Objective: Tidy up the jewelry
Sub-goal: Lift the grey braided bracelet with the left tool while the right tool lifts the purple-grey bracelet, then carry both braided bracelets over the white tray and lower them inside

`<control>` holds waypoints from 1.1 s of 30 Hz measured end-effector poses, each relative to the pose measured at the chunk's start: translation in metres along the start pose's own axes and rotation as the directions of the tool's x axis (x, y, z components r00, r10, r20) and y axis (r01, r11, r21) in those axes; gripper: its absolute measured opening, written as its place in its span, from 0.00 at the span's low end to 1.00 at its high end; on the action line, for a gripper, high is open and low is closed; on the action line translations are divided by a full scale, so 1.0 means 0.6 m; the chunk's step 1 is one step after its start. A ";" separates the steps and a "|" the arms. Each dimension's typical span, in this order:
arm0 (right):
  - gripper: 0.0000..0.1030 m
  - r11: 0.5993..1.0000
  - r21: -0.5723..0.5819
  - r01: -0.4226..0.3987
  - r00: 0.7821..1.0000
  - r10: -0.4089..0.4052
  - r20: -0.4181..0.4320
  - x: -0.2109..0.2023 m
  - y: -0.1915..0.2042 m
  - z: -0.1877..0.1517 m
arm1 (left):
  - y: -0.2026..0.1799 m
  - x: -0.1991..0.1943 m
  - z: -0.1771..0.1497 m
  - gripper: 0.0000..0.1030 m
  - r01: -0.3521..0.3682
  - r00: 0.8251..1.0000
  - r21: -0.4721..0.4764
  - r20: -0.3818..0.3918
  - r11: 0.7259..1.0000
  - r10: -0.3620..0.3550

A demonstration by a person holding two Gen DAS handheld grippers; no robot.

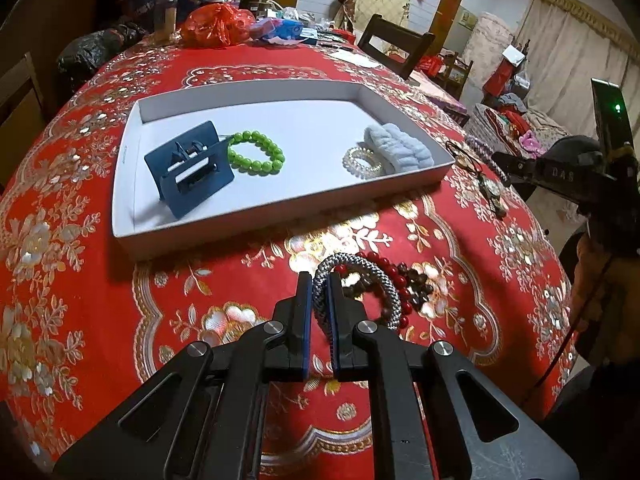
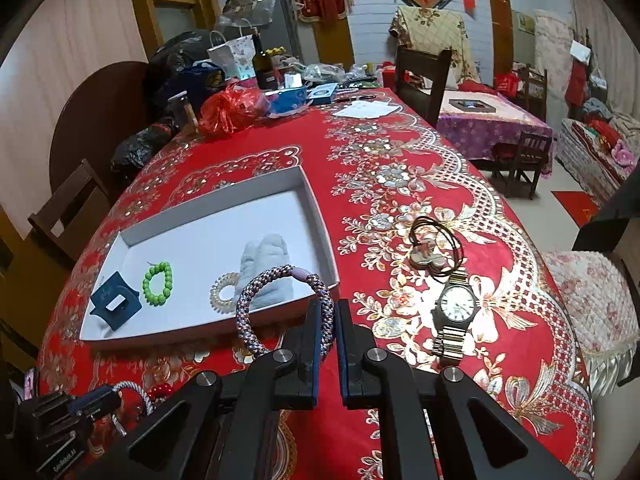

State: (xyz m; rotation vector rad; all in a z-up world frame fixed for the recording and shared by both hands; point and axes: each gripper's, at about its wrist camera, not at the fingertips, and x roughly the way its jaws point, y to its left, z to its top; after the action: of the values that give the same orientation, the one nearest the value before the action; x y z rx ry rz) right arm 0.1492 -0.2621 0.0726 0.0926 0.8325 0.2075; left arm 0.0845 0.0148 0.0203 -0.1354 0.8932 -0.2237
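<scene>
left gripper [image 1: 319,280]: jaws clamped on grey bangle [image 1: 384,280], lifting from bead pile.
right gripper [image 2: 328,308]: jaws clamped on pink bangle [image 2: 256,292], bound for tray [image 2: 320,216].

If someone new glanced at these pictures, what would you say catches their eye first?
Probably the white tray on the red floral tablecloth, with a green bead bracelet and blue hair clip inside. Each gripper is shut on a braided rope bracelet: the left gripper on a grey one, the right gripper on a pinkish one.
</scene>
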 end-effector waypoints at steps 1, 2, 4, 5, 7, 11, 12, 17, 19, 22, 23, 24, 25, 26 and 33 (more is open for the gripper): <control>0.06 1.000 -0.003 -0.002 1.000 0.002 -0.002 0.002 0.003 0.001 | 0.002 0.000 0.003 0.06 0.000 1.000 -0.001 0.002 1.000 0.000; 0.06 1.000 -0.008 -0.005 1.000 0.005 -0.003 0.004 0.006 0.002 | 0.001 0.001 0.005 0.06 0.000 1.000 -0.001 0.004 1.000 0.000; 0.06 1.000 -0.020 -0.009 1.000 0.009 -0.003 0.006 0.013 0.004 | 0.003 0.001 0.011 0.06 -0.001 1.000 -0.001 0.009 1.000 0.001; 0.06 1.000 -0.026 -0.009 1.000 0.009 -0.003 0.007 0.016 0.005 | 0.003 0.001 0.015 0.06 0.000 1.000 -0.003 0.011 1.000 0.000; 0.06 1.000 -0.029 -0.011 1.000 0.011 -0.002 0.007 0.020 0.006 | 0.004 0.000 0.021 0.06 0.000 1.000 -0.003 0.017 1.000 0.000; 0.06 0.999 -0.032 -0.012 1.000 0.012 -0.005 0.009 0.022 0.009 | 0.003 0.002 0.031 0.06 0.004 1.000 -0.003 0.020 1.000 -0.004; 0.06 0.999 -0.032 -0.012 1.000 0.012 -0.005 0.009 0.023 0.010 | 0.003 0.002 0.034 0.06 0.006 1.000 -0.003 0.021 1.000 -0.006; 0.06 0.999 -0.033 -0.016 1.000 0.016 -0.010 0.013 0.028 0.015 | 0.002 0.000 0.045 0.06 0.009 1.000 -0.003 0.026 1.000 -0.009; 0.06 0.999 -0.037 -0.018 1.000 0.018 -0.016 0.014 0.032 0.015 | 0.003 0.001 0.053 0.06 0.012 1.000 -0.010 0.024 1.000 -0.012; 0.06 0.999 -0.044 -0.024 0.999 0.023 -0.022 0.017 0.040 0.017 | 0.003 -0.002 0.067 0.06 0.016 0.999 -0.009 0.035 1.000 -0.016; 0.06 0.999 -0.045 -0.026 0.999 0.025 -0.023 0.018 0.042 0.017 | 0.002 -0.003 0.073 0.06 0.020 0.999 -0.011 0.038 1.000 -0.019; 0.06 0.999 -0.046 -0.029 0.999 0.028 -0.026 0.020 0.044 0.018 | 0.001 -0.002 0.079 0.06 0.022 0.999 -0.011 0.038 1.000 -0.021; 0.06 0.998 -0.050 -0.034 0.999 0.032 -0.028 0.021 0.047 0.018 | 0.001 -0.001 0.085 0.06 0.023 0.999 -0.009 0.040 1.000 -0.023; 0.06 0.997 -0.060 -0.040 0.999 0.038 -0.027 0.023 0.052 0.020 | 0.001 0.000 0.095 0.06 0.022 0.999 -0.008 0.044 1.000 -0.021; 0.06 0.987 -0.145 -0.074 0.997 0.071 -0.025 0.068 0.086 0.038 | 0.026 0.030 0.151 0.06 -0.009 0.998 -0.036 0.054 0.999 0.011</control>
State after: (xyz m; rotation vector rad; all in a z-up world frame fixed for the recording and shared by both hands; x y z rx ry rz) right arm 0.1852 -0.2030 0.0667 -0.0164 0.8316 0.3376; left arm 0.1688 0.0273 0.0596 -0.1697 0.8441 -0.1935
